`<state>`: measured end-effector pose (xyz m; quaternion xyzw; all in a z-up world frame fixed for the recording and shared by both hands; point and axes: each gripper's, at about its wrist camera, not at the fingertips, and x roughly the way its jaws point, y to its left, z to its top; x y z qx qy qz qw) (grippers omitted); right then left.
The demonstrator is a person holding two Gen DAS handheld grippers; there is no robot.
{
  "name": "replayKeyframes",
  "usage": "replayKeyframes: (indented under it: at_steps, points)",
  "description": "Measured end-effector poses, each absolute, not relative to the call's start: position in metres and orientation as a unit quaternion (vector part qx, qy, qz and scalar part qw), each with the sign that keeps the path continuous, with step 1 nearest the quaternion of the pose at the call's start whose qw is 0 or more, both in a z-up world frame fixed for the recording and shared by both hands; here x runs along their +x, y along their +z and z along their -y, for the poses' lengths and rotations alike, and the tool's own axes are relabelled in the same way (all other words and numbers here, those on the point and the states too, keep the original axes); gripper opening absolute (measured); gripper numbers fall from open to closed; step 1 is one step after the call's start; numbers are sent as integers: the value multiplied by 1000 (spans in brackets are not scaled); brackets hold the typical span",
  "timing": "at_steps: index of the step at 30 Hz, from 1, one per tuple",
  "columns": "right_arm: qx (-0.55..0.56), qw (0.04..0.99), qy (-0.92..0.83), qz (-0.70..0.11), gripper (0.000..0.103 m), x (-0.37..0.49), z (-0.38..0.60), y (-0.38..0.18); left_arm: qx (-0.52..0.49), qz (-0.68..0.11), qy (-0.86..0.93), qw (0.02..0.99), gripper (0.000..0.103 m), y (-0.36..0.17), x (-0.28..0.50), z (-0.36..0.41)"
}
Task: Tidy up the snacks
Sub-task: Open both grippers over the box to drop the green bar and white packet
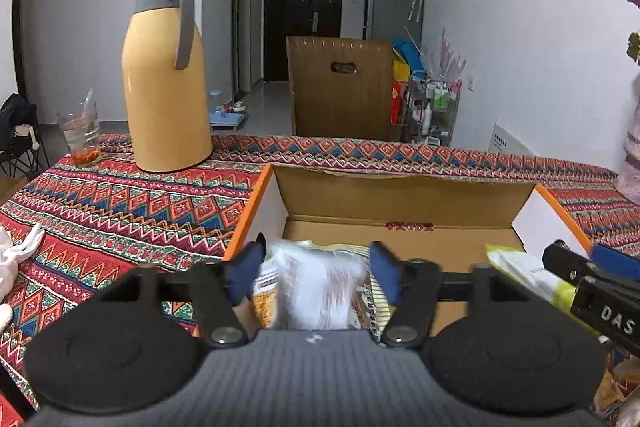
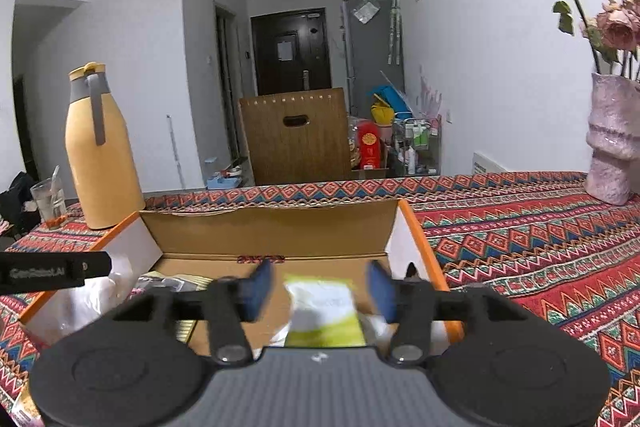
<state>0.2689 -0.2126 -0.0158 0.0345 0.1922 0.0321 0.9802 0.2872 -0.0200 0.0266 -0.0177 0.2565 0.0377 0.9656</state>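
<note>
Both my grippers hang over the cardboard box [image 1: 400,195], jaws apart: left gripper [image 1: 316,273] around a white snack packet [image 1: 316,287], right gripper [image 2: 320,289] around a green packet [image 2: 324,311], neither pinched

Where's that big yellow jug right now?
The yellow jug stands upright on the patterned tablecloth, at the left in both views, just beyond the open cardboard box's far left corner, with a drinking glass to its left.

White letters "DAS" stand on the black right gripper [image 1: 592,281] at the frame's right edge. Other gripper lettering and packet print: blurred, unreadable.
</note>
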Motion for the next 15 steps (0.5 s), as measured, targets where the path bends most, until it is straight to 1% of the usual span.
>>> replayKeyframes:
  at_steps: [1, 2, 3, 4, 5, 15]
  points:
    - [36, 981, 28, -189, 86, 268, 214, -15, -18, -256, 40, 966, 72, 27, 287, 19]
    - [37, 981, 25, -187, 91, 267, 214, -15, -21, -256, 41, 966, 81, 28, 287, 19]
    - [39, 981, 23, -186, 99, 266, 216, -14, -24, -254, 43, 966, 91, 28, 286, 18]
    - [41, 981, 23, -187, 103, 266, 216, -14, -26, -250, 46, 967, 95, 29, 285, 18]
    - [44, 981, 23, -188, 103, 266, 217, -14, -26, -245, 51, 968, 103, 30, 284, 18]
    - [51, 980, 19, -191, 103, 261, 221, -11, -31, -243, 51, 968, 103, 33, 282, 17]
